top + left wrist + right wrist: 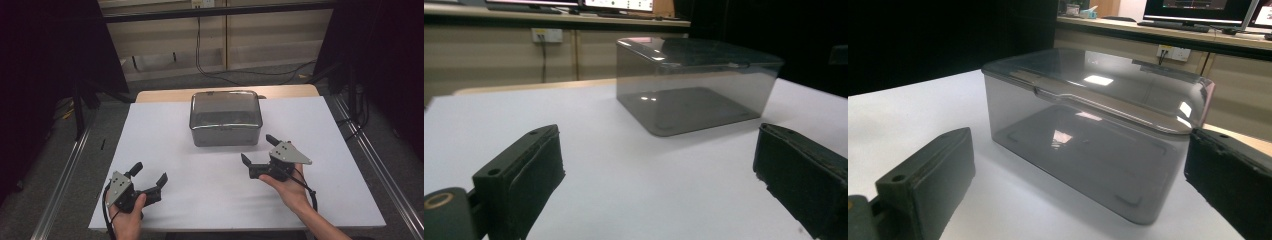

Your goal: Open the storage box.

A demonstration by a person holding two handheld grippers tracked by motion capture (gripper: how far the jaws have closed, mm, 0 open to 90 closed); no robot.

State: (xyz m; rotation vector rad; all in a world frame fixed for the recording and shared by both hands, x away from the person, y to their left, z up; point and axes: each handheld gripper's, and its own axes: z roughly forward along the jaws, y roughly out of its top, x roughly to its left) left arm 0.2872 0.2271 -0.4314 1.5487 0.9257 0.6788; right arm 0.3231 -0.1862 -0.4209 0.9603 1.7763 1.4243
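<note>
One smoky translucent box with its lid on stands at the far middle of the white table; through its tinted walls the inside looks empty, though glare on the lid makes that hard to confirm. Two grippers are out. The left gripper rests near the table's front left, jaws spread wide, holding nothing. The right gripper sits just before the box's front right corner, jaws equally wide, its far jaw tip cut off in its own view

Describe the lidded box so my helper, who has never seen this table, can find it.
On the white table, look to the far middle, ahead of both grippers. The box stands alone there: smoky see-through plastic, rectangular with rounded corners, its lid closed.
</note>
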